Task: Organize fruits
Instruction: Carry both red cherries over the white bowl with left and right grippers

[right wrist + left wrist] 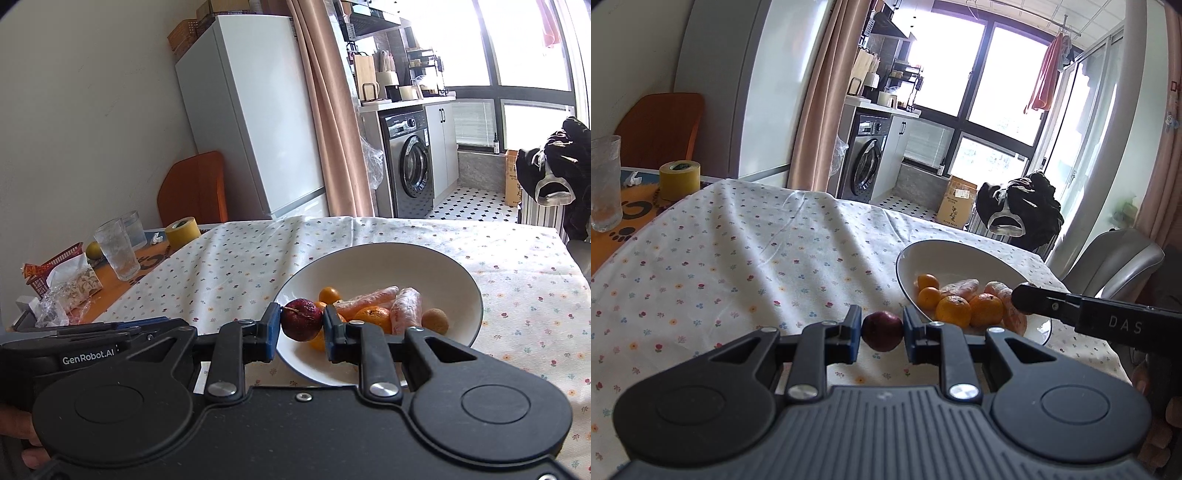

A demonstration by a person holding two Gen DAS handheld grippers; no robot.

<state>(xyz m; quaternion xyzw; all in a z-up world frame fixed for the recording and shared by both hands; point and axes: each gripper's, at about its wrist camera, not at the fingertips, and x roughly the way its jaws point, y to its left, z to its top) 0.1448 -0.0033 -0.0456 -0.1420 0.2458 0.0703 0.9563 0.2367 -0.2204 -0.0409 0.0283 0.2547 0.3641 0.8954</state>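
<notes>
The left tongs (881,334) grip a dark red fruit (882,331) just above the flowered cloth, level and pointing across the surface (746,251), just beside the white bowl (960,254). The right tongs (301,326) clamp a second dark red fruit (301,319) over the bowl's (424,258) near left rim, above the oranges (373,317). A thumb (35,458) shows at the lower left.

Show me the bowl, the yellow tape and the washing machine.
Bowl (424,258): right wrist view, bare inner wall.
Yellow tape (679,181): left wrist view, roll's side.
Washing machine (412,166): right wrist view, round door.
</notes>
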